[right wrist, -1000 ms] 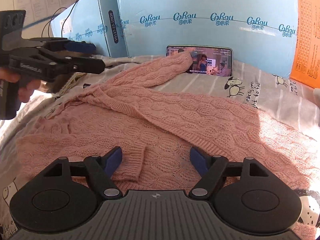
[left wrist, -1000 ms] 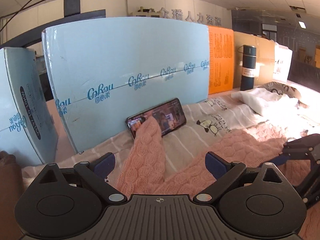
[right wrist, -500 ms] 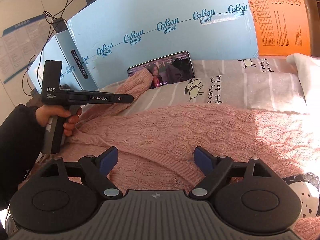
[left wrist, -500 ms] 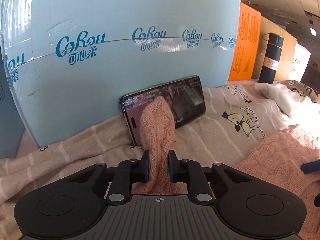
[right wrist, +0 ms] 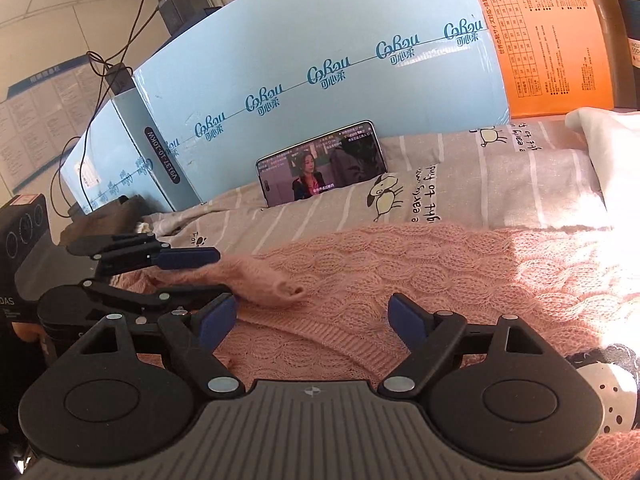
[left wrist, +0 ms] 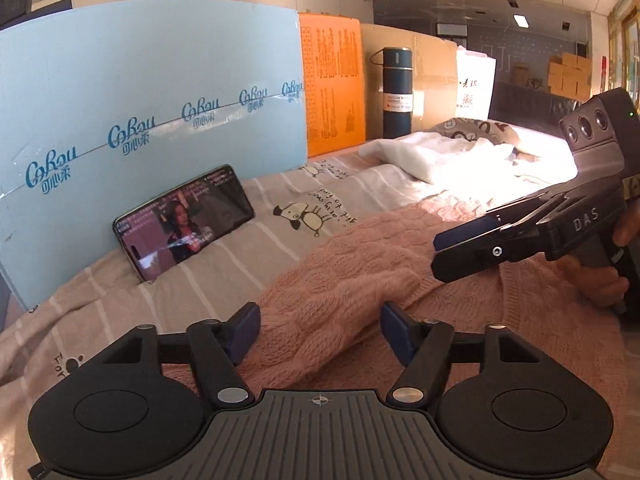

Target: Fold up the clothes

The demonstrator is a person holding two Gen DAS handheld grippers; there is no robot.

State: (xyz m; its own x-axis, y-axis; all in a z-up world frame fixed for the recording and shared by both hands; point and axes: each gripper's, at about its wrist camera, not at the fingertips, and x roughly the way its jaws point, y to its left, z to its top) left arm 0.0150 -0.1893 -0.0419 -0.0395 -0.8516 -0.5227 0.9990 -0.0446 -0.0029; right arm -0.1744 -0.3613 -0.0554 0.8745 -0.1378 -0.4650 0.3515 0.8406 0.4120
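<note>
Pink cable-knit sweater [right wrist: 420,272] lies spread on striped bedsheet [right wrist: 500,184]; sleeve [right wrist: 256,276] runs lengthwise between my left gripper [right wrist: 224,276] jaws, which are opening, pads clear. Right gripper [right wrist: 312,316] spread, empty, over hem; left is nearer the sleeve.

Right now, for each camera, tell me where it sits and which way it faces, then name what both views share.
Left wrist: on the left gripper, facing over the pink sweater toward the phone and blue box; its own jaws are opening around the sleeve; the right gripper and hand show on the right.
Right wrist: on the right gripper, facing the same box wall; jaws open; the left gripper shows on the left.
Shared: sweater, phone, blue box, orange box, striped sheet.
</note>
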